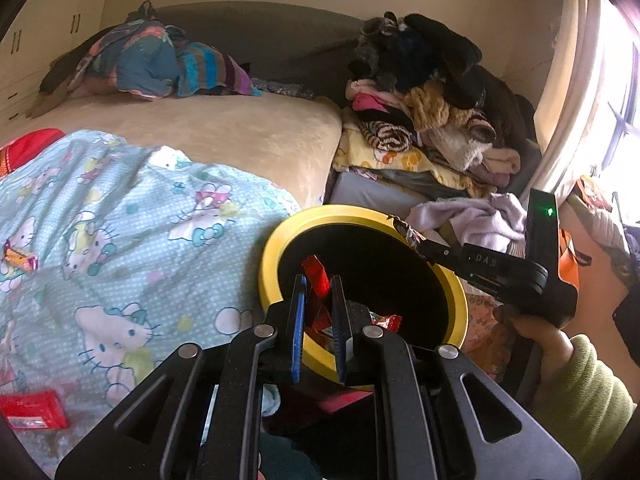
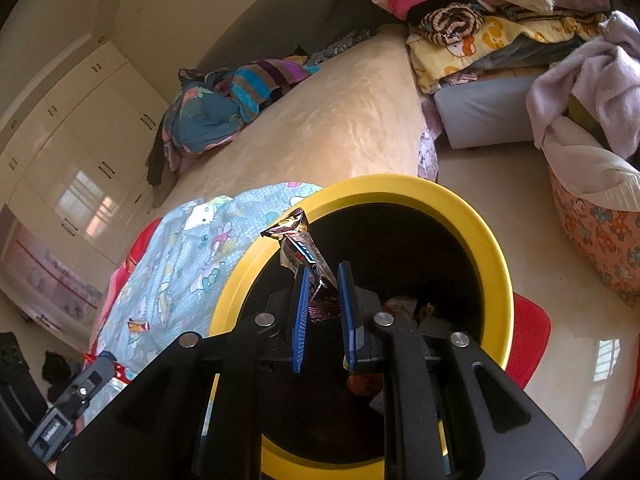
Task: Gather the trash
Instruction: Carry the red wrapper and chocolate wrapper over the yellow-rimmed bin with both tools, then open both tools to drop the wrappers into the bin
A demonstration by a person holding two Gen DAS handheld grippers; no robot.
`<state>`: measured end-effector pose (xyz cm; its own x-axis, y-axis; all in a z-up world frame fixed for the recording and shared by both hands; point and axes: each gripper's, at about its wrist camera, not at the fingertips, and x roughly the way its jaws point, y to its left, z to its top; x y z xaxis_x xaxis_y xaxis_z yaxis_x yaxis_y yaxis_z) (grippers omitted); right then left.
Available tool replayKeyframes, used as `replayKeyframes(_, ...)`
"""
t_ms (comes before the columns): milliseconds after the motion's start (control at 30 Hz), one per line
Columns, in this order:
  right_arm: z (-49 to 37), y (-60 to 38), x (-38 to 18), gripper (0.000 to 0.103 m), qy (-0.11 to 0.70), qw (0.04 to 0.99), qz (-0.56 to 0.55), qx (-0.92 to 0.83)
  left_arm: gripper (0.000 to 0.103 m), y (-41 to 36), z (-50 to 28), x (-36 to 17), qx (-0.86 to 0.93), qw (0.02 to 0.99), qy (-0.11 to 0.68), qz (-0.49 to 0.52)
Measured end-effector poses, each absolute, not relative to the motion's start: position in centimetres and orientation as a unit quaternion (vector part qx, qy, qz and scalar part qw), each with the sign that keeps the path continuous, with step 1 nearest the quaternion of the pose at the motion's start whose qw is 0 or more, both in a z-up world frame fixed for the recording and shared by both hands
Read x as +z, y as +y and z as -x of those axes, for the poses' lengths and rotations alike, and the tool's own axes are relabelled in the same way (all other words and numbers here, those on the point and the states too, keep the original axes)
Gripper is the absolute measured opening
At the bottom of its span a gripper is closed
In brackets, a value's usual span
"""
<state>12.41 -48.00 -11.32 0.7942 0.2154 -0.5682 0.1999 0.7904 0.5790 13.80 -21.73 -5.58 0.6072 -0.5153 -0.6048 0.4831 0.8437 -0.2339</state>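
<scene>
Wrappers (image 1: 316, 280) in both grippers; bin (image 2: 460, 208) beneath.

Daylight floods from the overexposed, blown-out window (image 1: 618, 92); glossy cream floor (image 2: 560, 320) shows glare; fisheye edges bend and darken.

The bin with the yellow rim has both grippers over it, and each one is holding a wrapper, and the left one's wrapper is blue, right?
Not quite. The left wrist view shows the left gripper holding a red wrapper, not blue. The rest holds: both grippers are over the yellow-rimmed bin, and the right gripper holds a shiny wrapper.
</scene>
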Motion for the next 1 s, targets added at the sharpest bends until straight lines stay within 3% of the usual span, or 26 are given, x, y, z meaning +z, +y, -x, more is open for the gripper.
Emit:
replayKeyframes(833,-12.4,-49.2,-12.7,0.014,0.33,0.878,-0.347,-0.005,0.013,-26.9,-16.3,-9.1,-0.302,0.87,0.39,-0.004)
replayKeyframes(867,-12.4,-49.3,-12.8,0.02,0.33,0.876,-0.351,-0.007,0.02,-26.9,-16.4,-9.2,-0.303,0.869,0.392,-0.002)
replayKeyframes(900,-12.3,-49.3,-12.9,0.023,0.329,0.876,-0.353,-0.006,0.038,-26.8,-16.4,-9.2,-0.298,0.871,0.389,-0.002)
replayKeyframes(967,-12.2,-49.4,-12.8,0.032,0.328,0.877,-0.352,-0.011,0.062,-26.6,-16.5,-9.2,-0.292,0.874,0.388,0.003)
replayKeyframes(1000,-12.2,-49.3,-12.8,0.032,0.327,0.878,-0.35,-0.012,0.063,-26.2,-16.5,-9.1,-0.291,0.874,0.388,0.011)
